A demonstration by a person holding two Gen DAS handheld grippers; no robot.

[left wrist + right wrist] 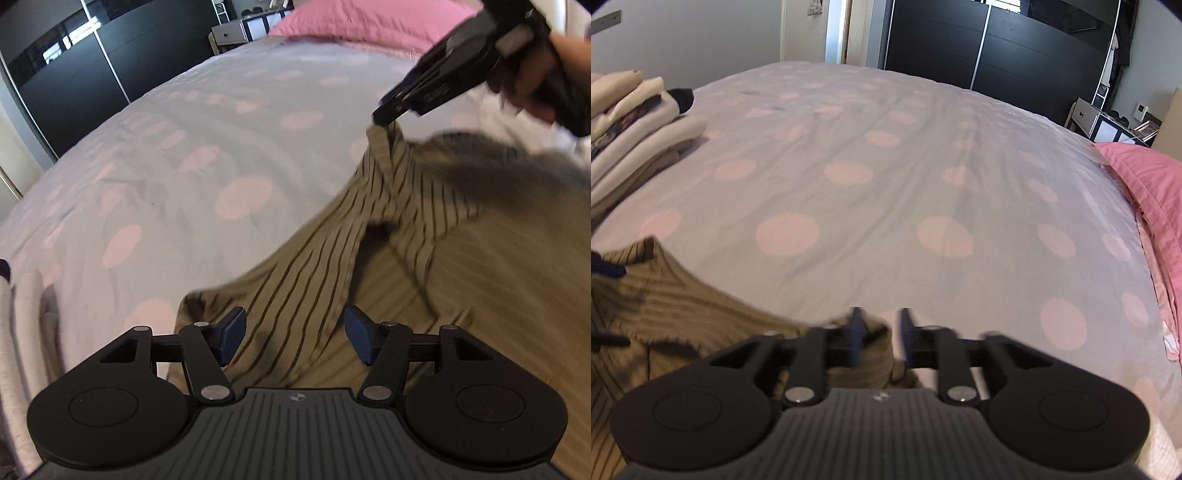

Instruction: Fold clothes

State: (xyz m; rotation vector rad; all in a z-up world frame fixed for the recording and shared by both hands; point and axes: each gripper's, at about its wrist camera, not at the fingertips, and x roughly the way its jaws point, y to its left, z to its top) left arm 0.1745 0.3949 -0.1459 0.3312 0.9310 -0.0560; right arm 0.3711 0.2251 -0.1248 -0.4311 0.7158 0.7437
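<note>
Item: striped shirt [295,295], on bed [166,166] | handling: likely light, limp; take by hem corners | right gripper [388,112] pinches an edge, lifted | left gripper [293,338] released, astride cloth.

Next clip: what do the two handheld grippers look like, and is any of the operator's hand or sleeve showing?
Both grippers are matte black: a ribbed grey-black body with a small round emblem, two round side discs, silver pivot bolts and scissor linkages ending in dark blue pads. That holds for the left gripper and right gripper. No cables show. A bare hand grips the right one; no sleeve is visible.
</note>
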